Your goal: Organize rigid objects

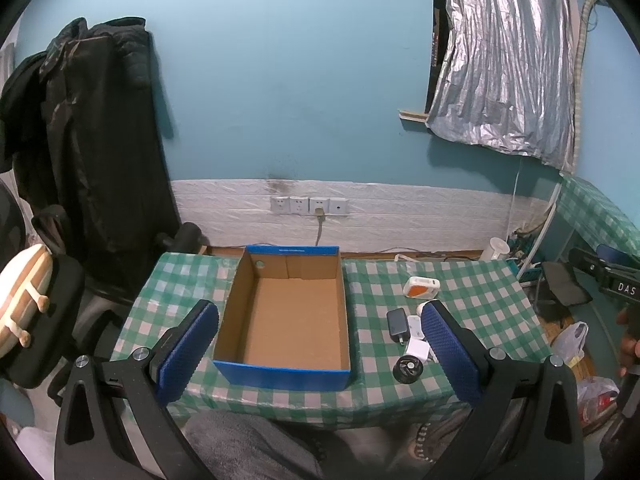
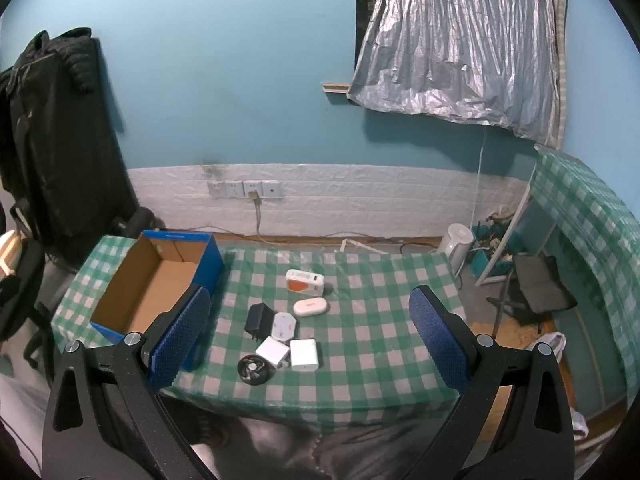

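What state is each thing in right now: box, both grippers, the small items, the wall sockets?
Box: open, nothing inside, upright on the table.
Left gripper: open, holding nothing.
Right gripper: open, holding nothing.
Black adapter: lying flat, outside the box.
White chargers: lying flat, clustered, outside the box.
Black disc: flat, near the table's front edge.
Orange-white device: lying apart from the cluster.
Sockets: one has a plug in.

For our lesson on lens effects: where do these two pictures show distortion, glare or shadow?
Left wrist view: dark corners, the white wall strip bows, and the silver sheet shines. Right wrist view: the same curved rim, the table edge bends, and the blue box casts a soft shadow.
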`<state>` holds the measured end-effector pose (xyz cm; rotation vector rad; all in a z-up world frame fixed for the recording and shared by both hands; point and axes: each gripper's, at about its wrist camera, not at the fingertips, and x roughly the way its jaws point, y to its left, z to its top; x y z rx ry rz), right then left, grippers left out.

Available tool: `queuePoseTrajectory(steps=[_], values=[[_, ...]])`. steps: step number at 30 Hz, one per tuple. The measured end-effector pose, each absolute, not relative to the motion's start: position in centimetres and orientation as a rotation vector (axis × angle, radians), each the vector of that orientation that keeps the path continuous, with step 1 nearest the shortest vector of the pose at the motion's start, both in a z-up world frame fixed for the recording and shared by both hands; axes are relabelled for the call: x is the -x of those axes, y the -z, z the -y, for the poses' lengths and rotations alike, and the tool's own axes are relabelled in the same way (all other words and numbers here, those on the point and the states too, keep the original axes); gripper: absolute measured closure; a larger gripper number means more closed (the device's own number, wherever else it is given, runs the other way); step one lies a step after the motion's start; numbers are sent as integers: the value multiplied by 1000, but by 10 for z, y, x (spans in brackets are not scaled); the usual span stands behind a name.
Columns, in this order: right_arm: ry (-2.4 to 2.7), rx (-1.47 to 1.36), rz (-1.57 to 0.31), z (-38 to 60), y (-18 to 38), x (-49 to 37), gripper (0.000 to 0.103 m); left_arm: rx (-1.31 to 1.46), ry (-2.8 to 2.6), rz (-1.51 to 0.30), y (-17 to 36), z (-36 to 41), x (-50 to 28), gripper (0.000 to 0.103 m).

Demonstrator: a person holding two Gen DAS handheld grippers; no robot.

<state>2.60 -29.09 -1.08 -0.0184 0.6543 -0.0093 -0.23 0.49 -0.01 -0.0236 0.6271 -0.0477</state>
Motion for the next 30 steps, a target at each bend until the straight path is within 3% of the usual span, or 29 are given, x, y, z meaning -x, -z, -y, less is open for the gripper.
queuePoseTrajectory(steps=[30], values=[[8,20,-661,292,11,-25,4,32,55,-634,0,-3,4,1]])
